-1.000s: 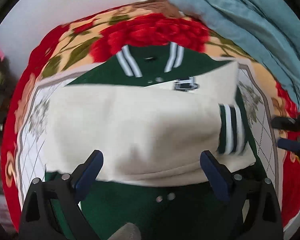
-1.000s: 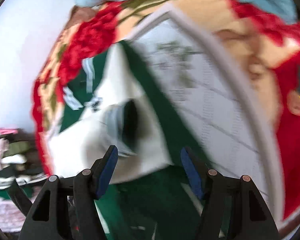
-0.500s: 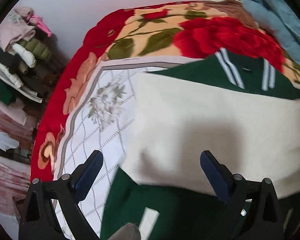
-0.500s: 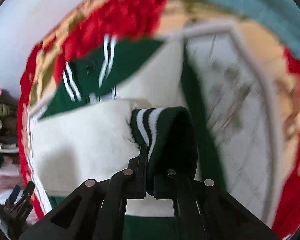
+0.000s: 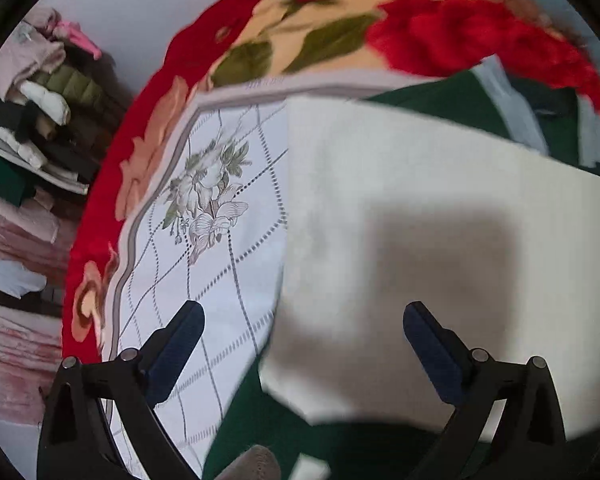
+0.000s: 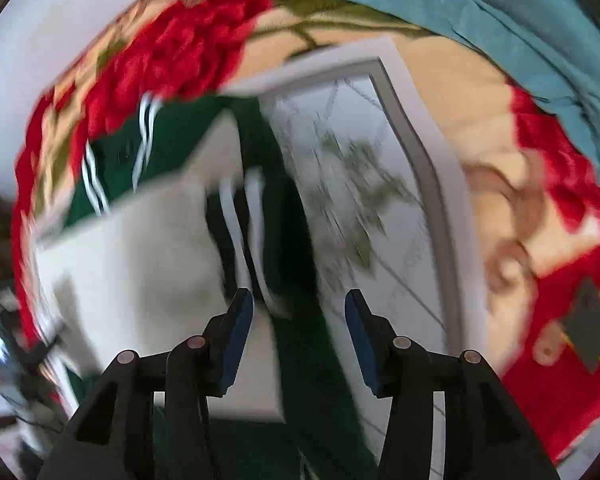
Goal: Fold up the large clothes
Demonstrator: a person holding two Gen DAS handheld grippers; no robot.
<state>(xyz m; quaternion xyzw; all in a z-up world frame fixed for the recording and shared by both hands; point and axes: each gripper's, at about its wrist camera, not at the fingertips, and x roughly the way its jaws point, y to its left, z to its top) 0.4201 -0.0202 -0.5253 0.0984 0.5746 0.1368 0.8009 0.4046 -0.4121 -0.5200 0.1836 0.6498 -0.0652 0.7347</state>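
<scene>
Both grippers hang over the green-and-cream jacket [image 5: 400, 216] on the floral blanket [image 5: 204, 216]. Left gripper [image 5: 302, 344] gapes wide, holding nothing. Right gripper [image 6: 299, 320] is opening, empty, above the striped cuff [image 6: 240, 232].

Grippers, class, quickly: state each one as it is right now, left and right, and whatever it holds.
Left gripper: open, holding nothing, above the cream sleeve.
Right gripper: jaws opening, nothing clamped; the striped cuff lies just beyond.

Jacket [image 5: 400, 208] was seen as dark green with cream sleeves and white-striped cuffs. Blanket [image 5: 204, 200] was patterned: red border, roses, white grid centre. Bedding [image 6: 480, 12] was teal.
</scene>
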